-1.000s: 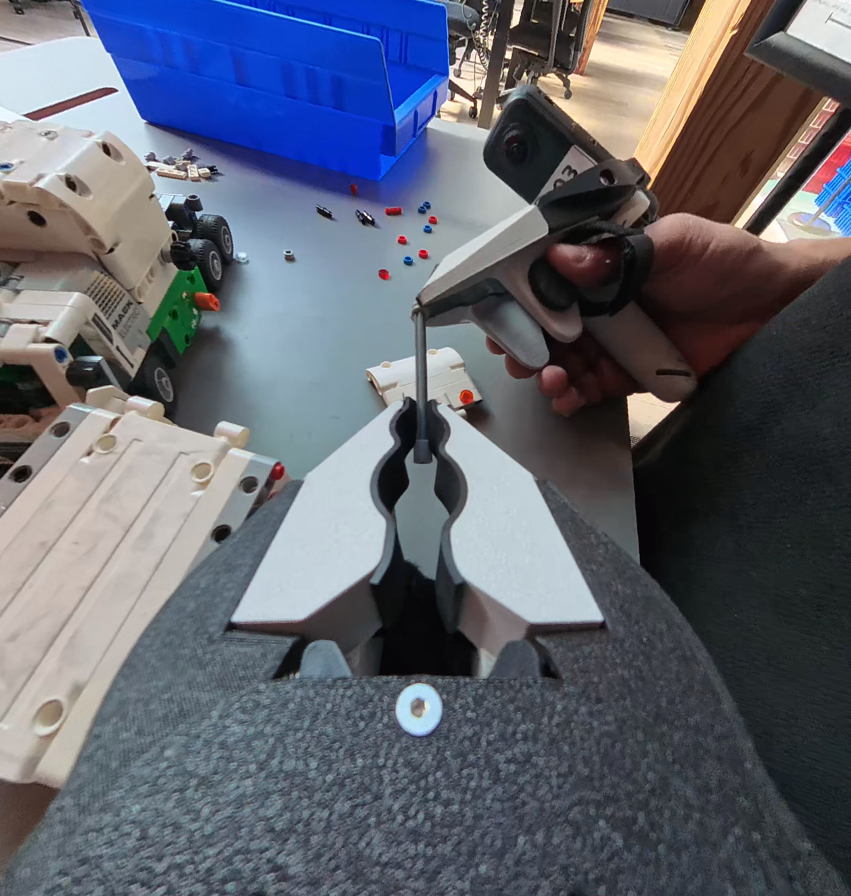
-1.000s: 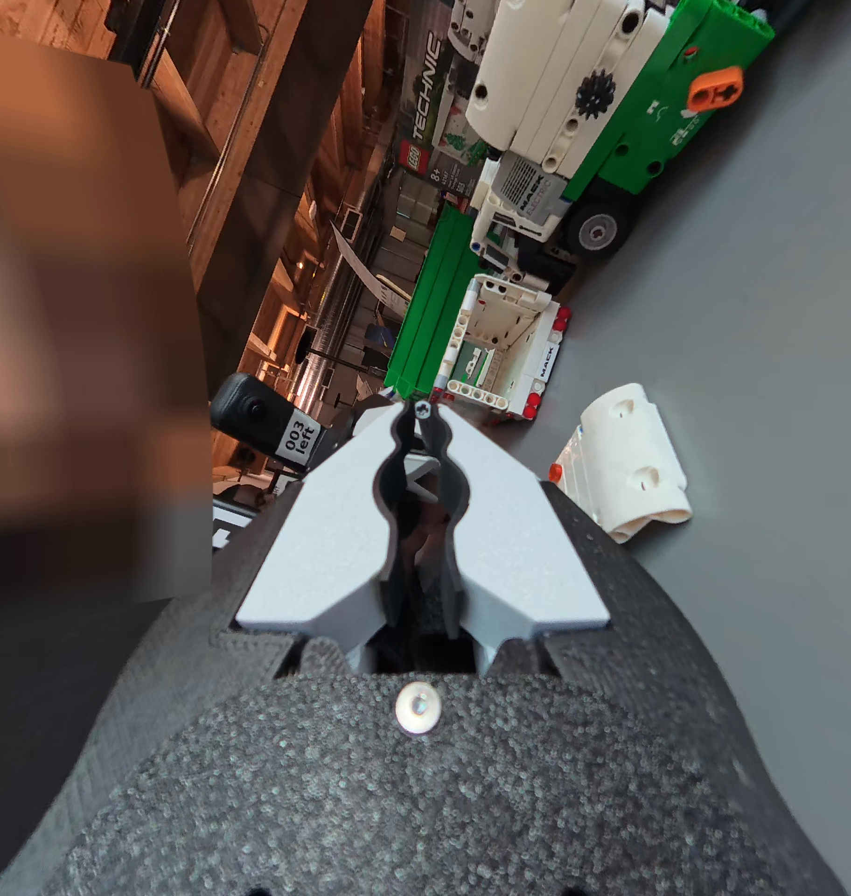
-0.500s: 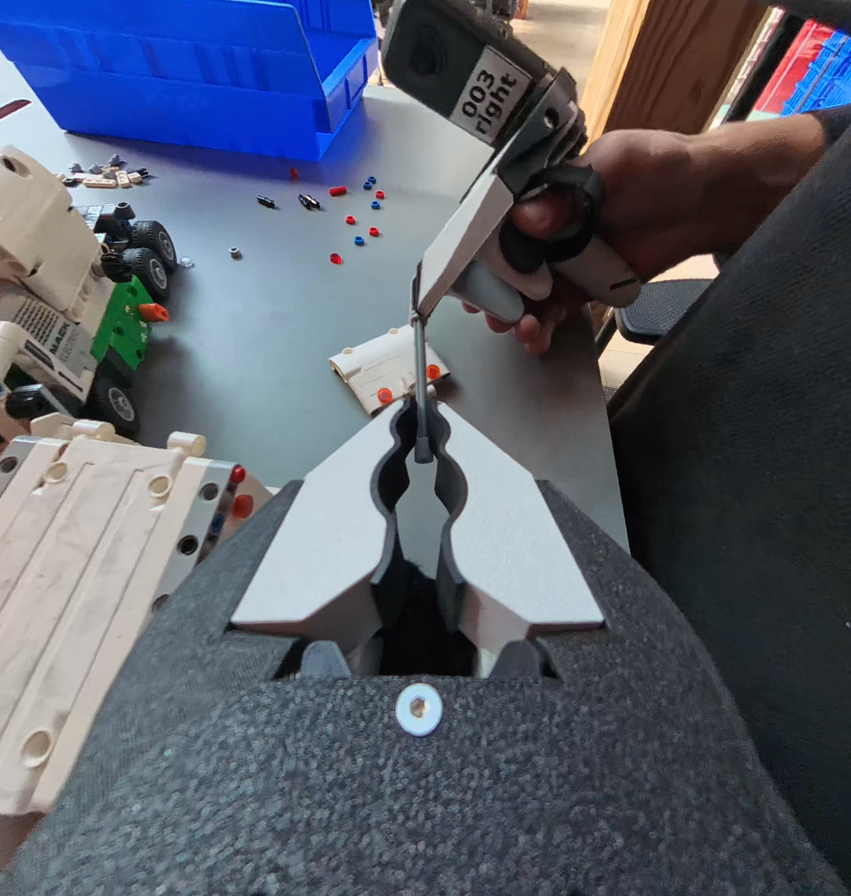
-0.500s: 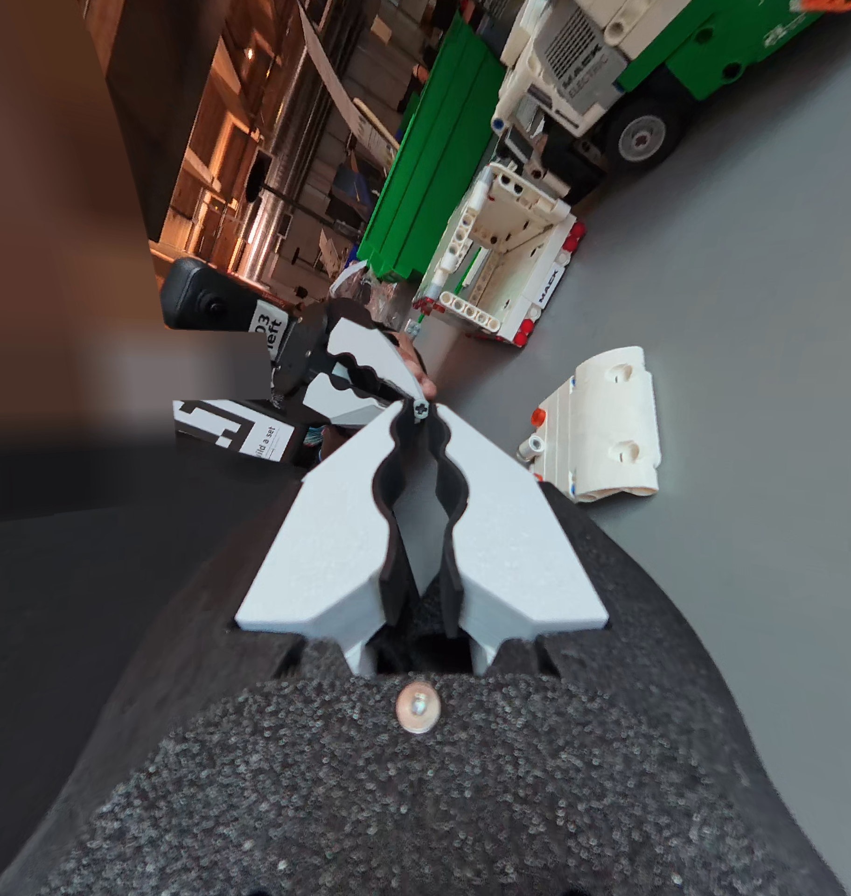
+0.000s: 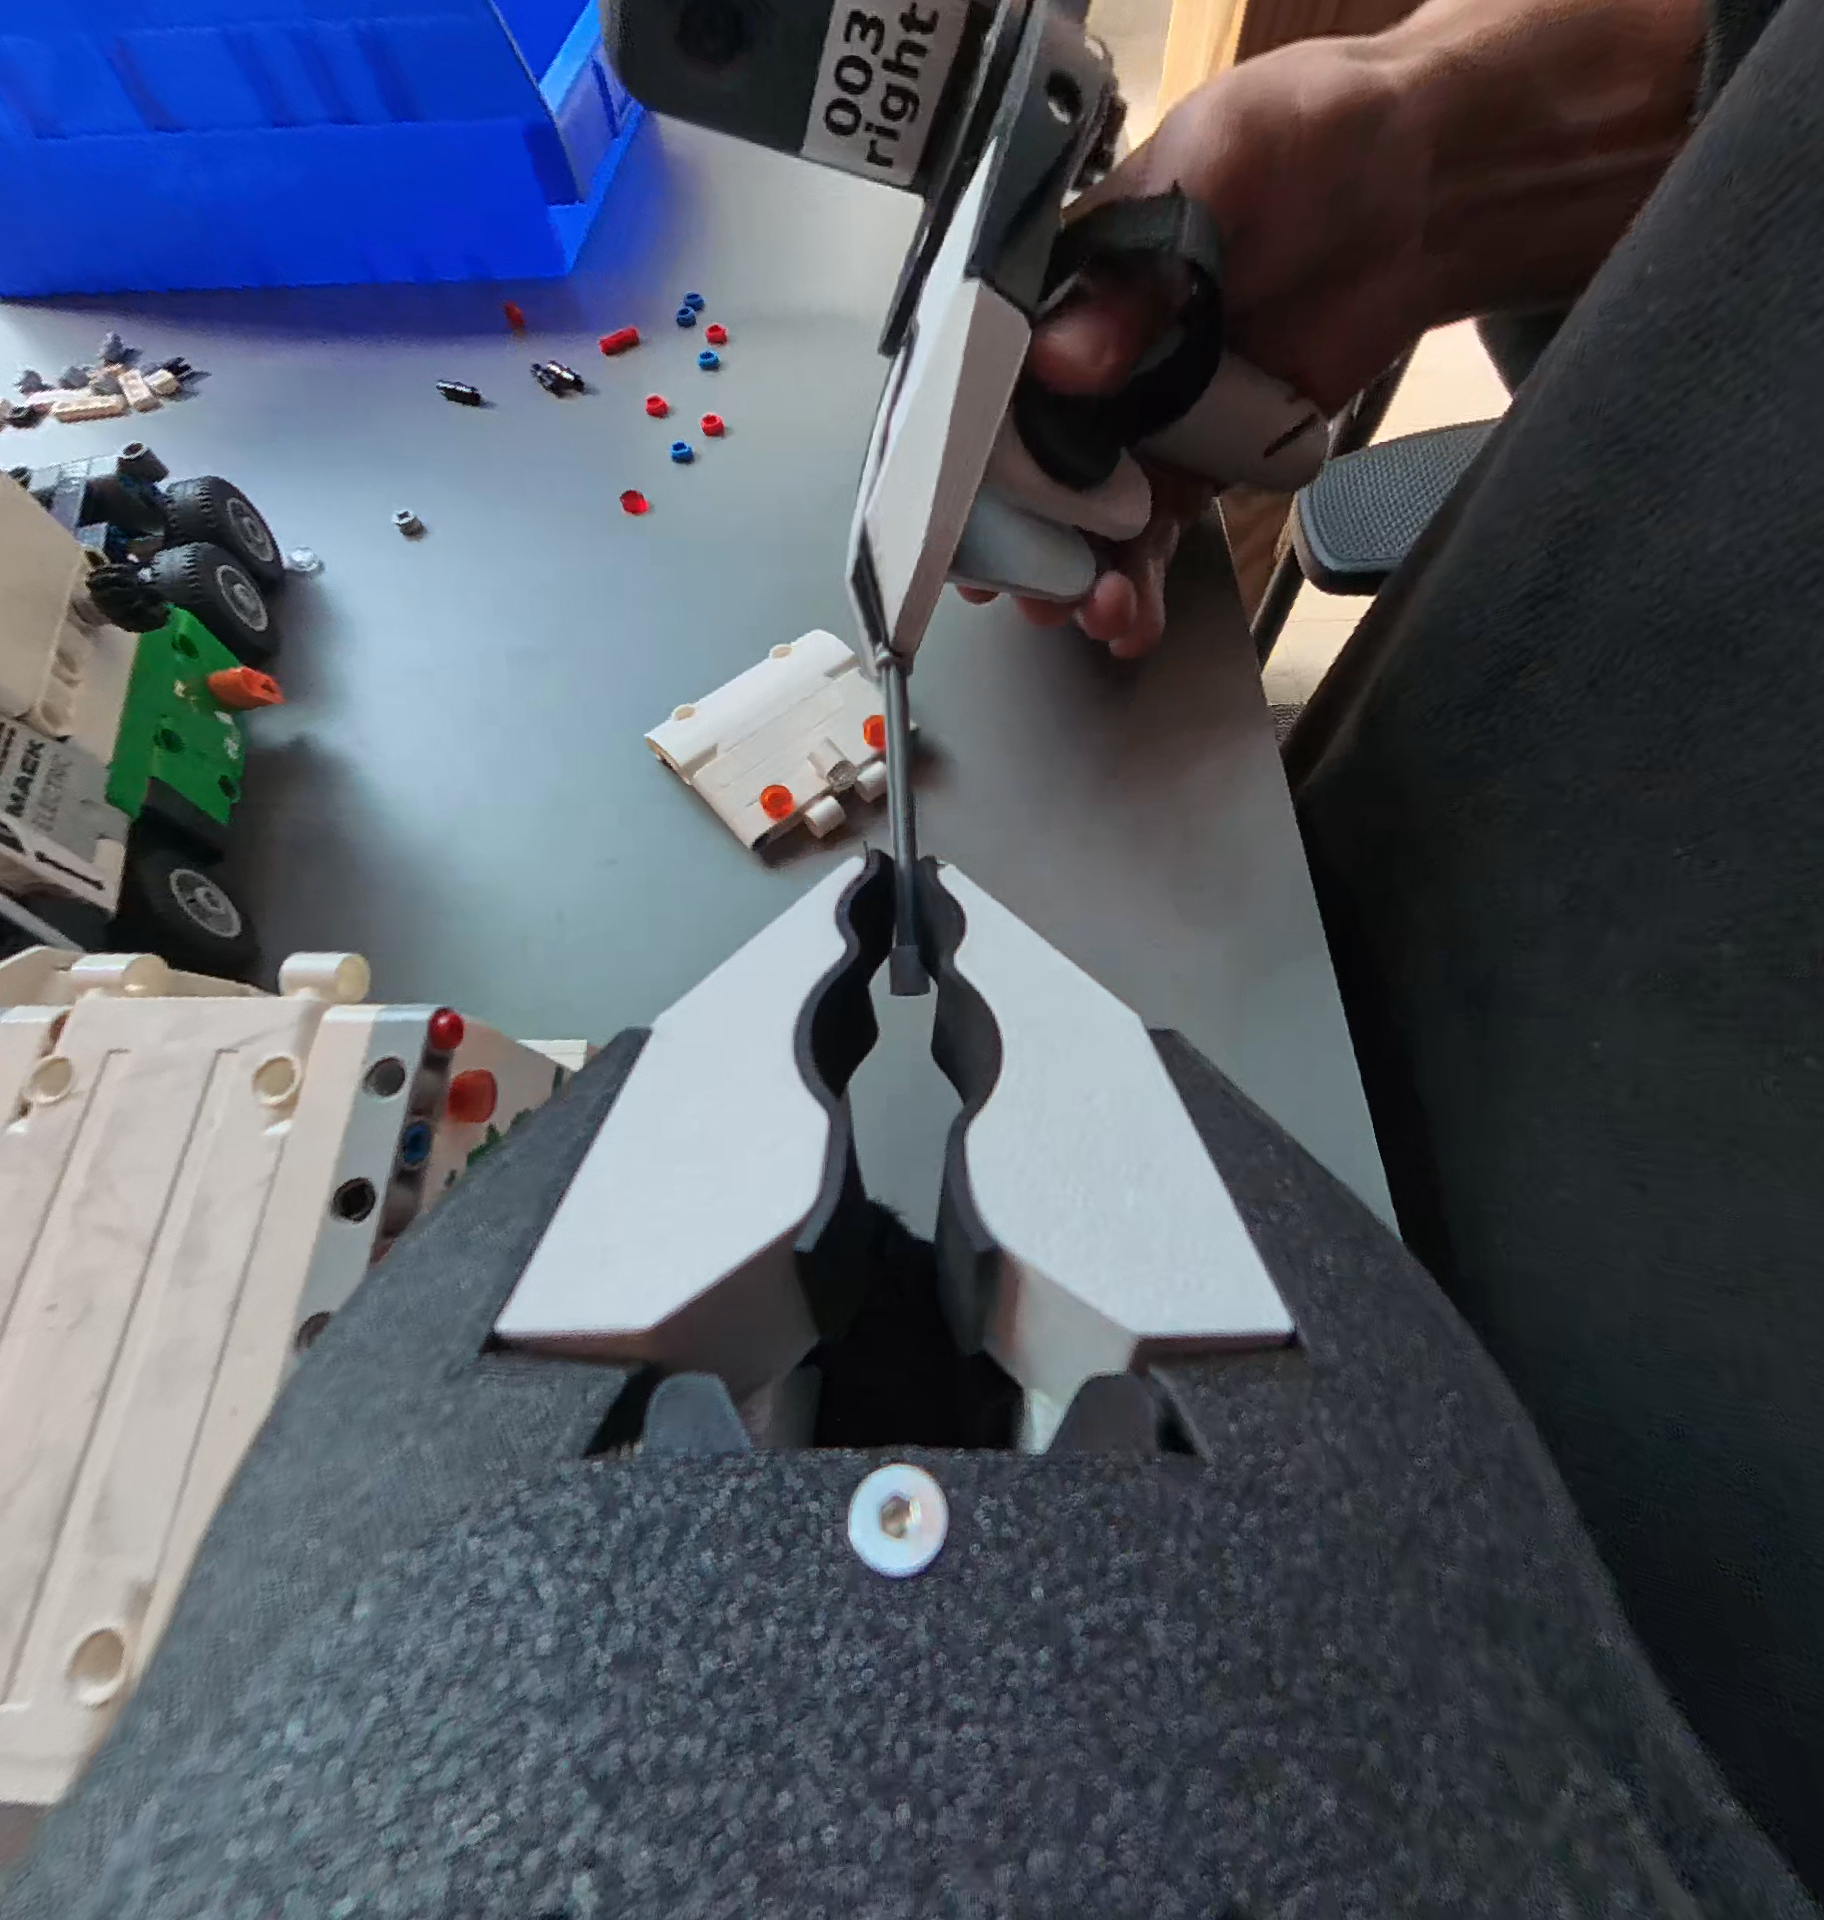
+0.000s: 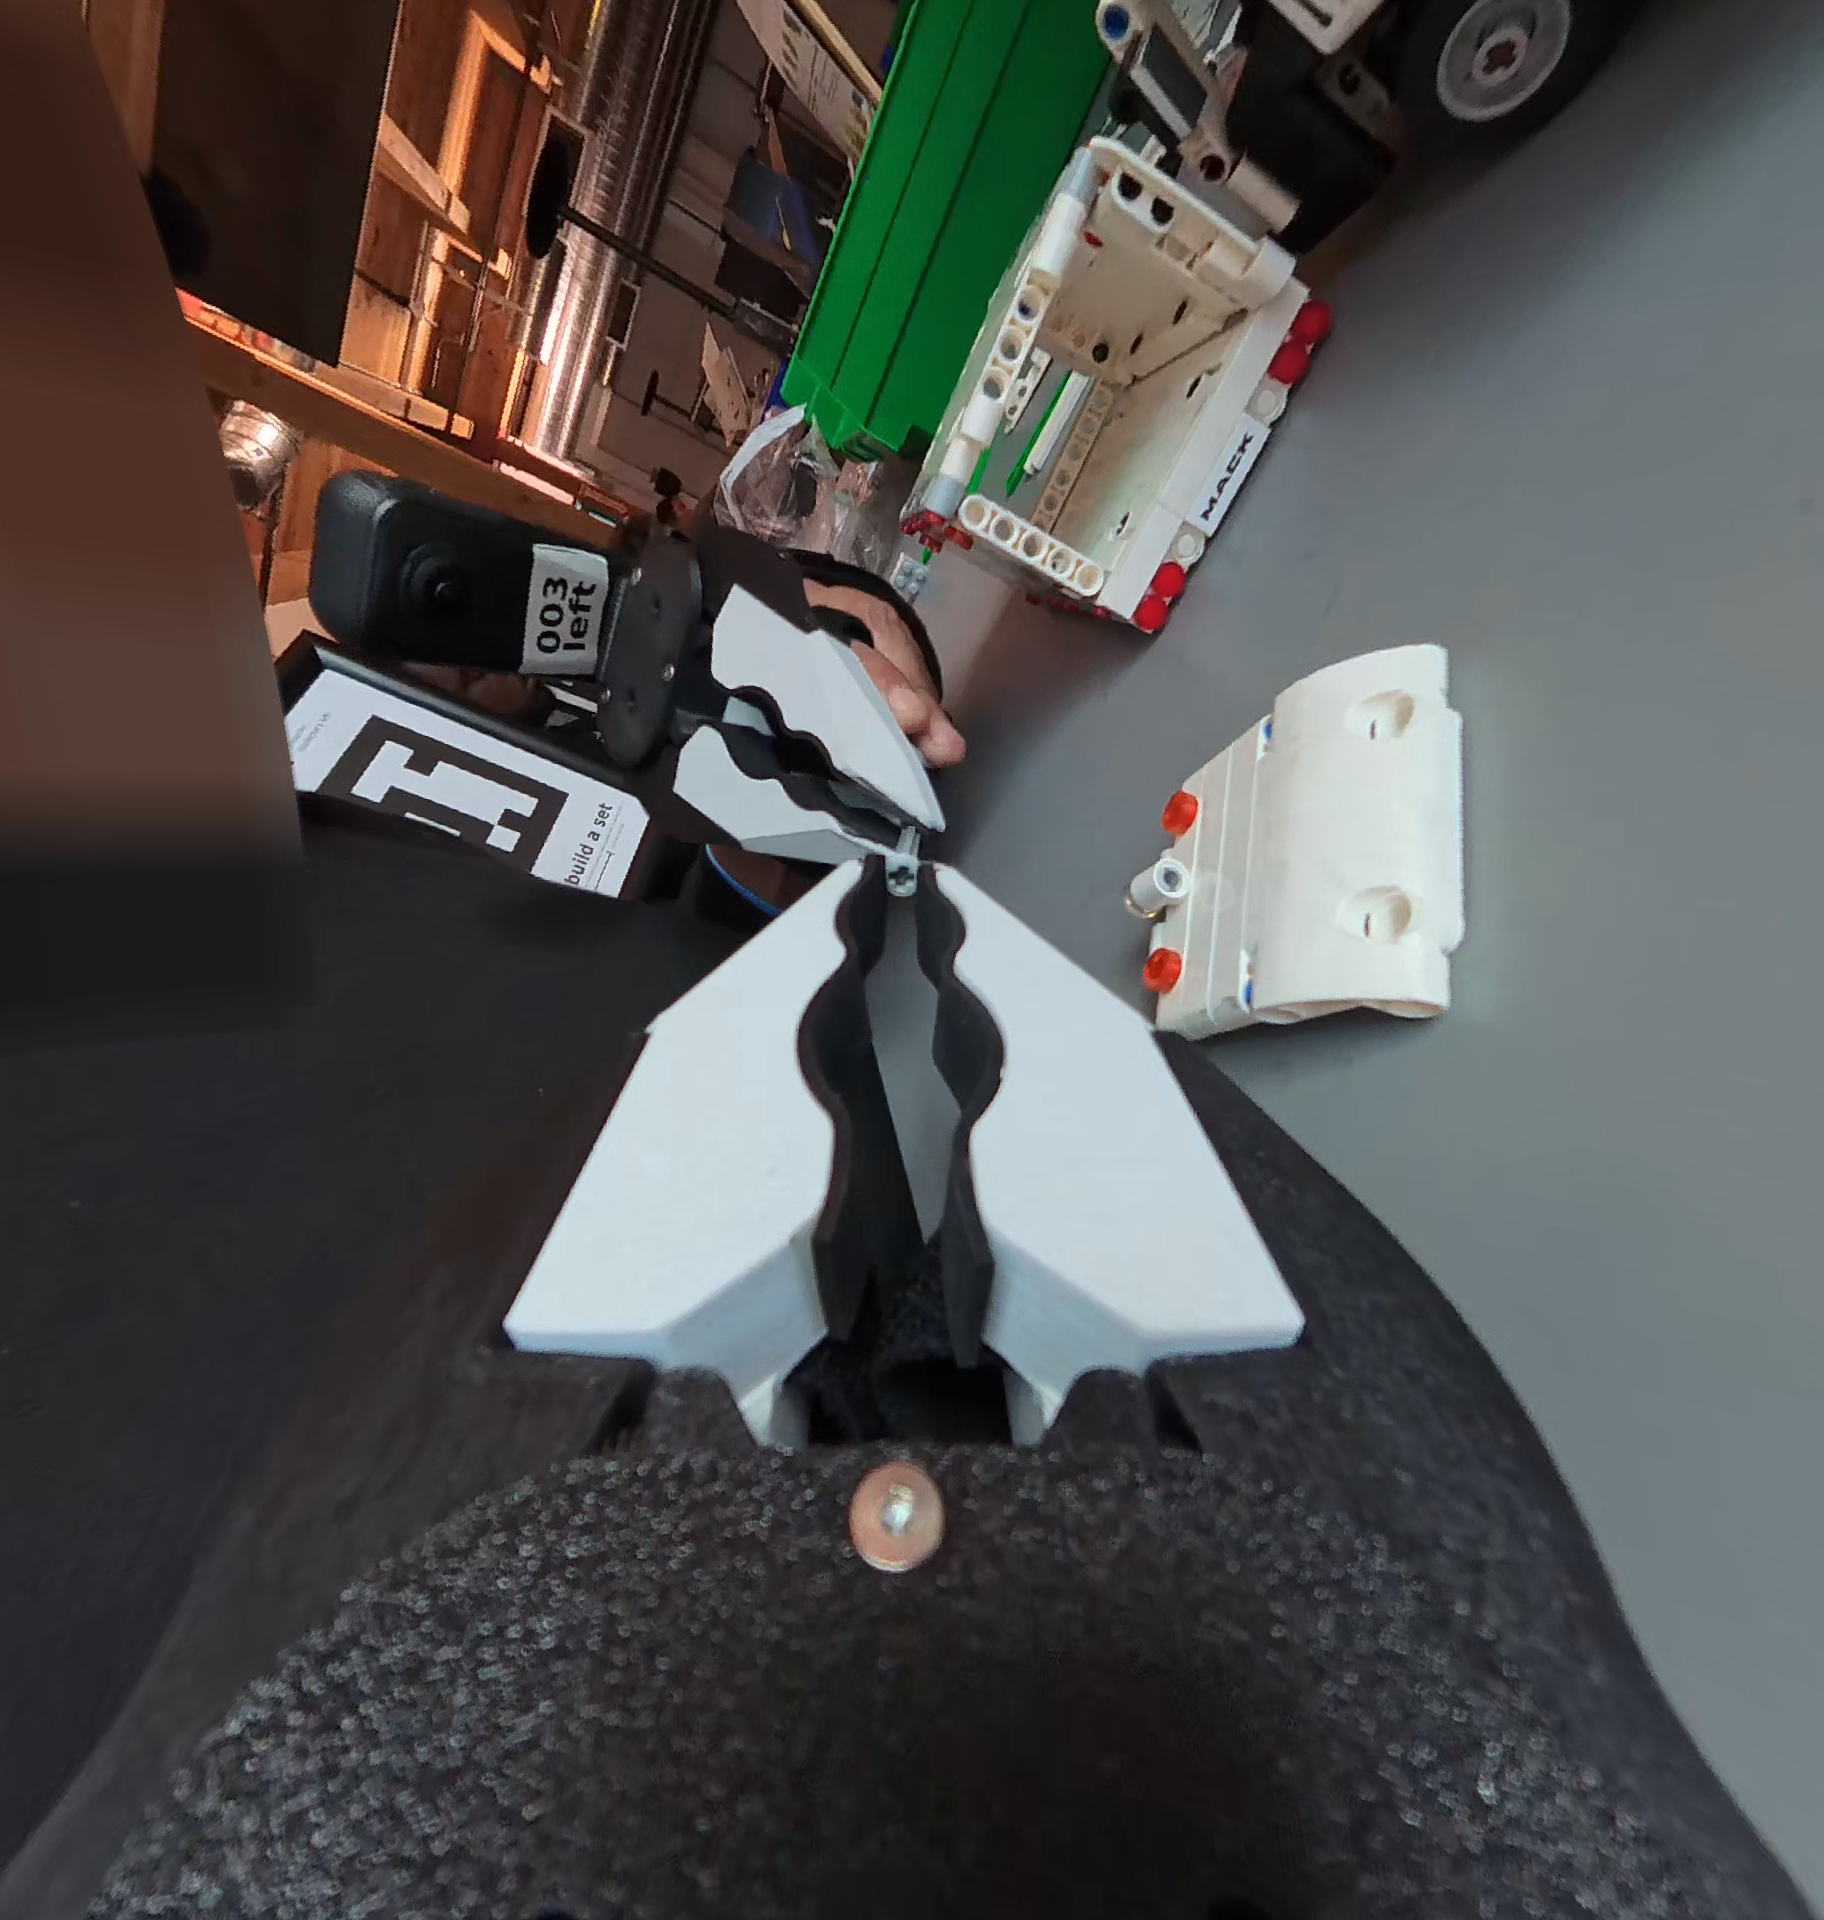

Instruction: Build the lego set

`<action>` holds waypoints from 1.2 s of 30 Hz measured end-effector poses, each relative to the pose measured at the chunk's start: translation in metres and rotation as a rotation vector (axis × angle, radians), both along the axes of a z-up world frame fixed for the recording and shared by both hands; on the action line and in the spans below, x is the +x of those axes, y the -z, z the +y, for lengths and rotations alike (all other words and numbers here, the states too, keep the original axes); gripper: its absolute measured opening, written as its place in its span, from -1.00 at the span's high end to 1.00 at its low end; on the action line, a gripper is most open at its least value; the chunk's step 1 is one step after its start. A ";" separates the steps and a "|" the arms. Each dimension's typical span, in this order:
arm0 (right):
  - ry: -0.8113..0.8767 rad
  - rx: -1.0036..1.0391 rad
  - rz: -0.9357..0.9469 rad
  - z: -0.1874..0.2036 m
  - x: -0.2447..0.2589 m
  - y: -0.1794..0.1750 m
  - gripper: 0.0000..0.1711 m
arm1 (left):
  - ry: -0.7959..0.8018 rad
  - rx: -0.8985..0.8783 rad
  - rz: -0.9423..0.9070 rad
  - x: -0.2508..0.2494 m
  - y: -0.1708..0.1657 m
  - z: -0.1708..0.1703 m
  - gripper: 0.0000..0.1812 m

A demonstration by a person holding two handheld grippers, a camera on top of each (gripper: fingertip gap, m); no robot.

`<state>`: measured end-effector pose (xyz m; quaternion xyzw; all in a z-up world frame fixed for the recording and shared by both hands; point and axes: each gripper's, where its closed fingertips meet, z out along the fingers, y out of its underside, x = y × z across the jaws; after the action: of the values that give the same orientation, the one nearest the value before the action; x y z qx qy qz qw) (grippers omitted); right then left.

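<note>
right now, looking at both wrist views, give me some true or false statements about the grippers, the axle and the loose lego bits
1. Both grippers pinch the same grey axle, one at each end. True: the left gripper grips its lower end and the right gripper its upper end.
2. The small white panel assembly is clamped in the right gripper. False: it lies free on the grey table.
3. Red and blue pins lie scattered in front of the blue bin. True.
4. The green and white truck stands inside the blue bin. False: it stands on the table, at the left of the left wrist view.
5. The left gripper is wide open. False: its jaws are closed on the axle.
</note>
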<state>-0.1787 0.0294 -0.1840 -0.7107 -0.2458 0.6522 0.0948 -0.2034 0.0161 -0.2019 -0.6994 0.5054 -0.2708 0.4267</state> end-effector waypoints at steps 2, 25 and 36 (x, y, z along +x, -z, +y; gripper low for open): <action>-0.033 -0.001 -0.009 -0.004 -0.001 0.001 0.95 | 0.032 0.012 0.018 -0.001 0.002 -0.003 0.97; -0.112 -0.044 -0.051 -0.014 -0.003 0.009 0.95 | 0.090 0.023 0.099 -0.001 0.014 -0.006 0.98; -0.144 -0.001 -0.116 -0.018 -0.003 0.018 0.95 | 0.120 0.023 0.092 0.000 0.013 -0.009 0.98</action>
<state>-0.1819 0.0118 -0.2018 -0.7279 -0.3011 0.6151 0.0331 -0.2039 0.0067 -0.2145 -0.6747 0.5684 -0.2575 0.3941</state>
